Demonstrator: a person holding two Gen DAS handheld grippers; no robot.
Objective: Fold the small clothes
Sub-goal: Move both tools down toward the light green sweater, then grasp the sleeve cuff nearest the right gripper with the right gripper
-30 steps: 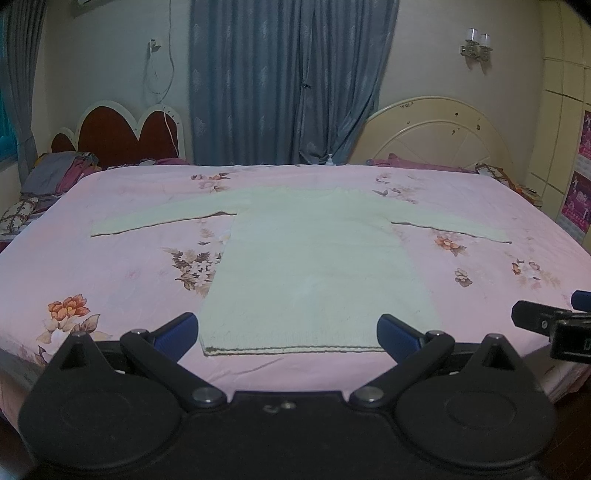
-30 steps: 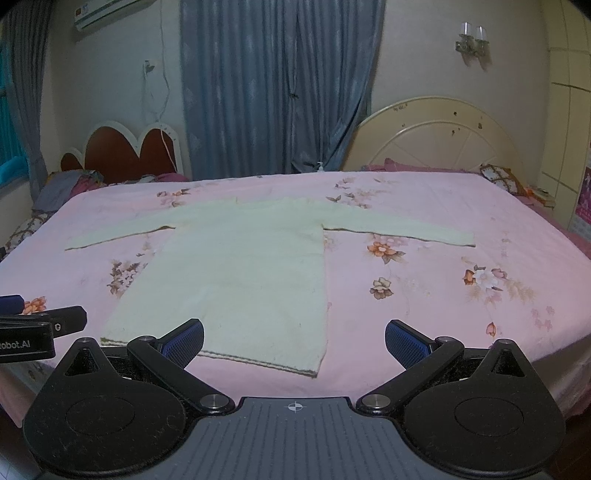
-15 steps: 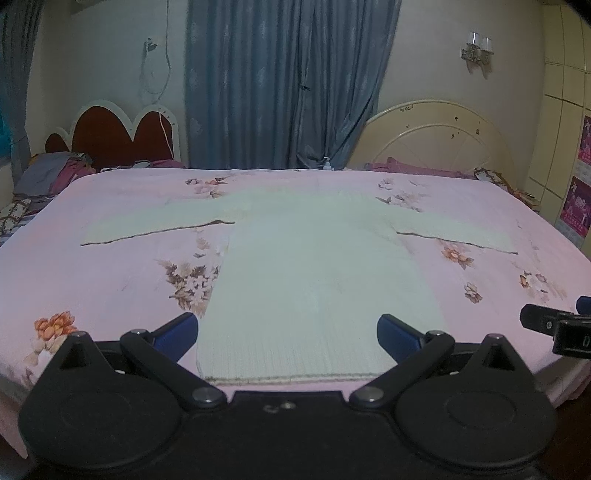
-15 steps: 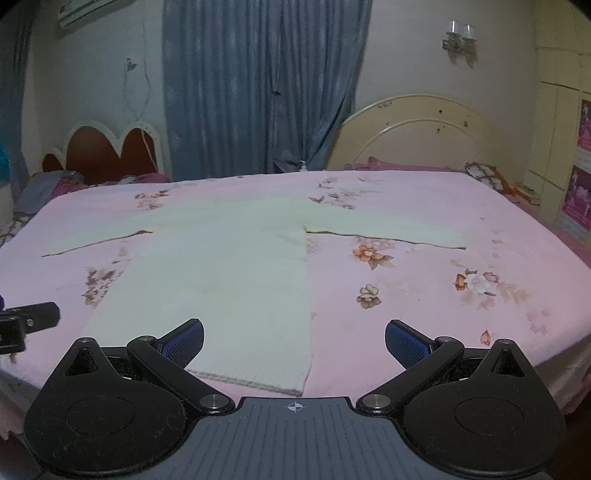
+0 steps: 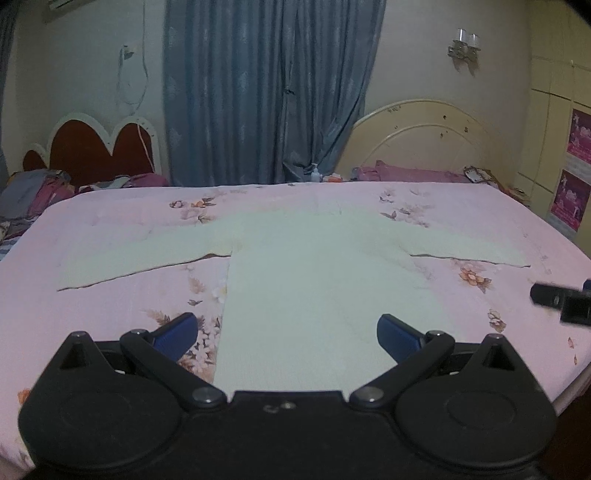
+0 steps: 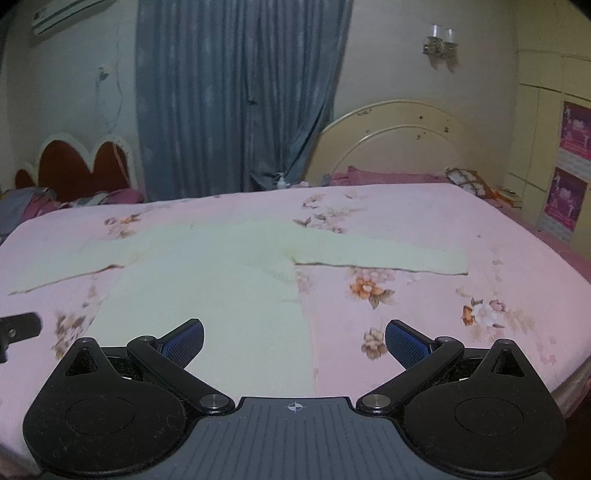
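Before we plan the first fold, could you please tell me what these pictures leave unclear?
- Sweater hem: hidden behind the left gripper body in the left wrist view, and behind the right gripper body in the right wrist view.
- Neckline: too blurred and pale in both views.
- Wall posters: blurred, unreadable.

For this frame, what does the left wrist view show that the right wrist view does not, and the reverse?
Only the left wrist view shows the right gripper at its right edge and the sweater's left cuff whole.

Only the right wrist view shows the air conditioner on the wall and part of the left gripper at its left edge.

Both show the pale sweater spread flat with its sleeves out on the pink floral bedspread, the blue curtains, two headboards, and open fingers holding nothing.
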